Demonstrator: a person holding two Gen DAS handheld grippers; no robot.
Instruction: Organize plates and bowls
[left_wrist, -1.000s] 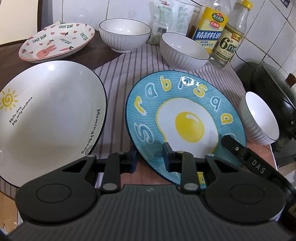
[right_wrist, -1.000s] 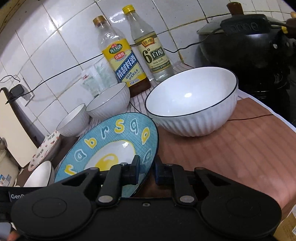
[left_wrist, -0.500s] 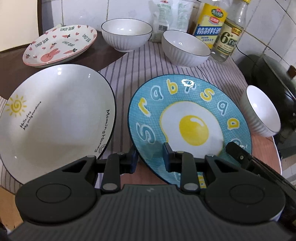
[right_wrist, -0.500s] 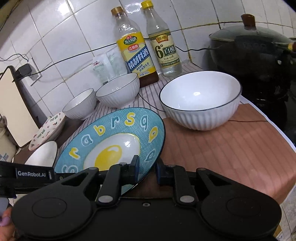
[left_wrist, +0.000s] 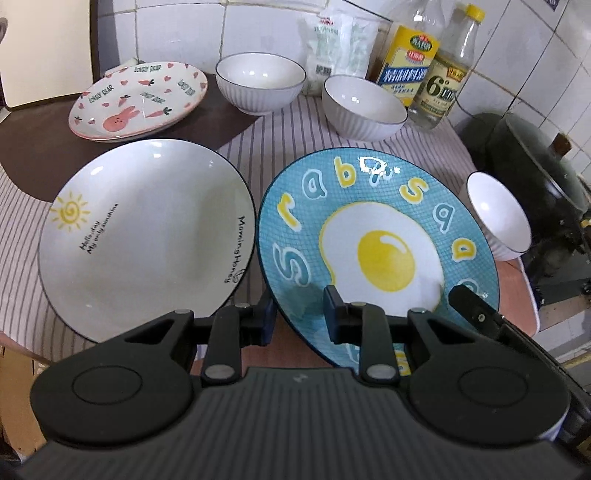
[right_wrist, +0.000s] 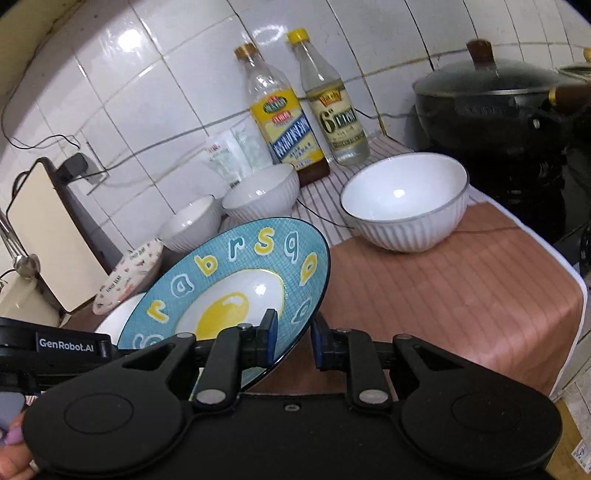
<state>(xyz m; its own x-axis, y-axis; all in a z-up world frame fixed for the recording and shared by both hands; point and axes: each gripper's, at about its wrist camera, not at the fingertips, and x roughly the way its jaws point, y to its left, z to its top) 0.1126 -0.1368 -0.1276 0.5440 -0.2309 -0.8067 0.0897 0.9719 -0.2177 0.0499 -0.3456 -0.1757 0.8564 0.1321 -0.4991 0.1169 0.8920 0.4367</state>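
We see the countertop, covered with a striped cloth (left_wrist: 280, 140) at the back and a brown mat (right_wrist: 461, 295) toward the front right. At the far right stands a black lidded pot (right_wrist: 491, 107).

The white plate (left_wrist: 147, 236) with the sun drawing lies on the left side of the cloth. Just beside it on the right is the blue egg plate (left_wrist: 384, 258), tilted, with its right edge raised clear of the mat. Our left gripper (left_wrist: 299, 317) is clamped on its near rim, one finger under and one over. Our right gripper (right_wrist: 293, 336) grasps the same plate at its right rim, the edge sitting between the pads.

The rabbit plate (left_wrist: 140, 99) rests at the back left. A white ribbed bowl (right_wrist: 402, 206) stands on the edge of the mat near the pot, and two more bowls (left_wrist: 260, 83) sit side by side near the wall.

Behind them stand the yellow-labelled bottle (left_wrist: 406, 70) and the clear bottle (left_wrist: 443, 85), touching, next to a plastic bag (left_wrist: 343, 44).
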